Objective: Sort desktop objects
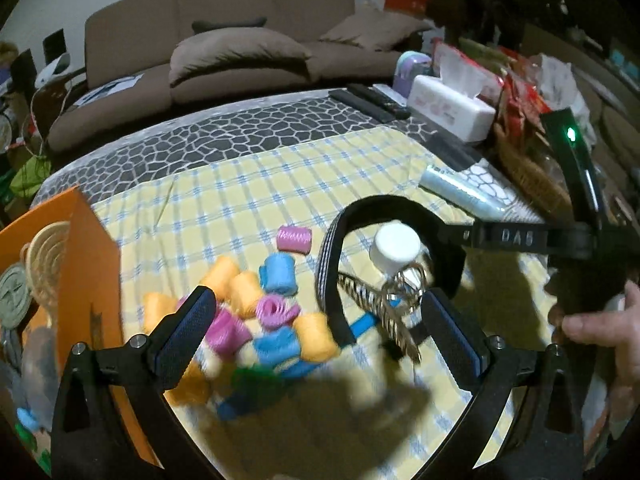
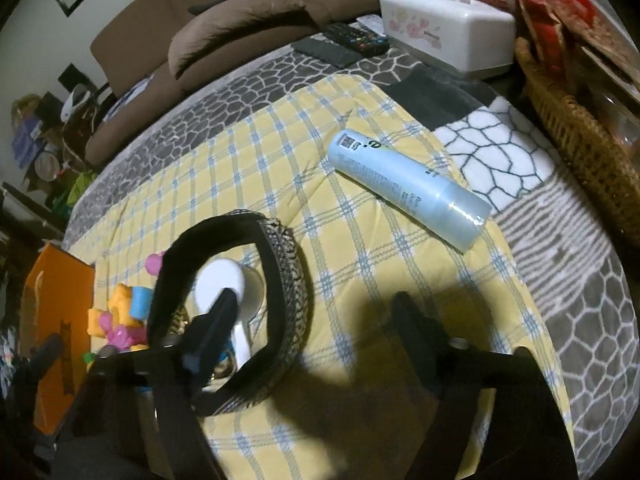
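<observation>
Though smeared by blur at far left, plainly an orange box: stiff-walled, already holding odds and ends, probably the bin for sorting. Just beside it, a heap of coloured rolls: light, springy, likely to squash and skid, so best pinched across the middle, one at a time. Over the heap, left gripper spread wide, pinching nothing. Further right, a black headband arched on the check cloth: light, stiff yet bendable, best taken across the band near its crown. Within the arch, a white-capped bottle and a gold twisted clip, smooth, apt to roll or snag. Right gripper parted, one finger showing over the arch's inside, the other outside, band between them but not squeezed. Beyond, a pale blue tube on its side, slick and prone to rolling. Plenty of bare cloth mid-table for moving. Crowded only along the right rim, by a wicker basket and a tissue box.
</observation>
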`<state>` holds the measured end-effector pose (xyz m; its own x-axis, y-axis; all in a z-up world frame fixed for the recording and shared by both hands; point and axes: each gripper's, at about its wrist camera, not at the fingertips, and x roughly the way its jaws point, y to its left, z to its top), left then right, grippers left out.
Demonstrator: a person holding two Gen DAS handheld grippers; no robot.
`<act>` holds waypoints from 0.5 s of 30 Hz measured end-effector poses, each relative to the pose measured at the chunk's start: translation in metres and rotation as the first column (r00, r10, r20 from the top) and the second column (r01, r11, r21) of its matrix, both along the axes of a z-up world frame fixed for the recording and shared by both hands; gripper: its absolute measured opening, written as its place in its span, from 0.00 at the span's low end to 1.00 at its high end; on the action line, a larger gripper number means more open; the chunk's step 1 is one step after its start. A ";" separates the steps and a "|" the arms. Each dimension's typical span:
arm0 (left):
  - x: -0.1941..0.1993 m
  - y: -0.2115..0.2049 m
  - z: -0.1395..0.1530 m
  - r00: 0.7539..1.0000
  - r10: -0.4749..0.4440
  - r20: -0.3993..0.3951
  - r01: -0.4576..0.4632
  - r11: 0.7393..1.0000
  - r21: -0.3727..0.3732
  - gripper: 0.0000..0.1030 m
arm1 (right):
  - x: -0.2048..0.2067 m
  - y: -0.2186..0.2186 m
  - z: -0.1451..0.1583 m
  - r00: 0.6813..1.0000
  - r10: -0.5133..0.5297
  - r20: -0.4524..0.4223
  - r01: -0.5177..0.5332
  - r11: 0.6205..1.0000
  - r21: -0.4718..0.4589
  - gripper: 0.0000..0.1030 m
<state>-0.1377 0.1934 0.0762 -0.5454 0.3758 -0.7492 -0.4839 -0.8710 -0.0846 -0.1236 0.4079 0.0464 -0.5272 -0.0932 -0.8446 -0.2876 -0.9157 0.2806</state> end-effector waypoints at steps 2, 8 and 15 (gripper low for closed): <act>-0.010 0.008 -0.005 1.000 -0.013 0.001 0.013 1.000 -0.006 0.99 | -0.005 -0.001 -0.006 1.000 0.013 0.014 -0.013 1.000 -0.004 0.67; -0.030 0.038 -0.028 0.998 -0.070 0.000 0.070 0.992 -0.110 0.70 | -0.012 -0.014 -0.019 0.997 0.046 0.060 -0.048 0.999 0.016 0.55; -0.039 0.043 -0.049 0.997 -0.076 0.016 0.078 0.989 -0.125 0.44 | -0.014 -0.019 -0.019 0.995 0.064 0.070 -0.068 0.996 0.054 0.37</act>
